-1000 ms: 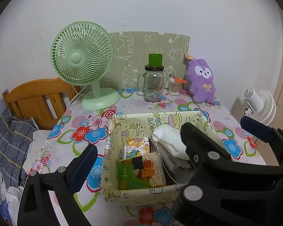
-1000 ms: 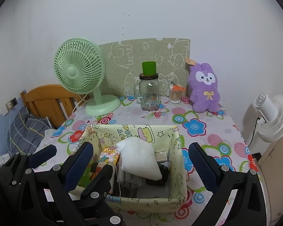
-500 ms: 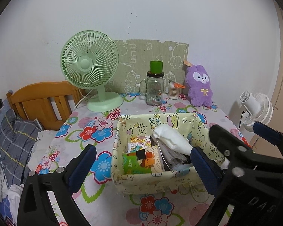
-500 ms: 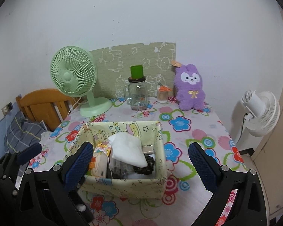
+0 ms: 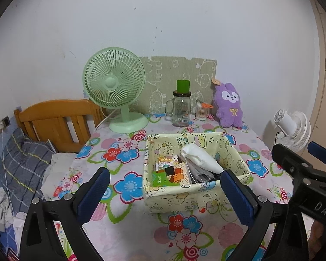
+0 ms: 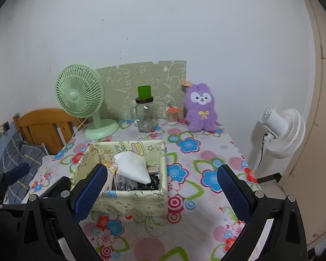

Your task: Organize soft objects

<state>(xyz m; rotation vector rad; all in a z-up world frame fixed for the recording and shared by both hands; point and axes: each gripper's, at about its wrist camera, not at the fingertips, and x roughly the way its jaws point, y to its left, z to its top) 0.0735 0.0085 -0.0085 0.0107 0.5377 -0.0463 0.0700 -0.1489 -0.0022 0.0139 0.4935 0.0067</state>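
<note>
A pale yellow fabric box (image 5: 184,193) (image 6: 141,200) stands on the flowered table. It holds a white soft pouch (image 5: 198,156) (image 6: 132,166), a green packet (image 5: 166,177) and dark items. A purple plush rabbit (image 5: 228,105) (image 6: 201,107) sits upright at the table's back right against the wall. My left gripper (image 5: 165,198) is open and empty, in front of the box. My right gripper (image 6: 160,192) is open and empty, in front of the box's right part. The right gripper also shows at the right edge of the left wrist view (image 5: 304,174).
A green desk fan (image 5: 115,89) (image 6: 80,95) stands at the back left. A glass jar with a green cup on top (image 5: 181,106) (image 6: 145,113) and a small pot (image 5: 201,111) stand mid-back. A white floor fan (image 6: 280,130) is right of the table; a bed with wooden headboard (image 5: 52,119) is left.
Both grippers have pulled back and up from the box, which now looks smaller and farther away. More of the table in front of the box shows. Both grippers stayed open.
</note>
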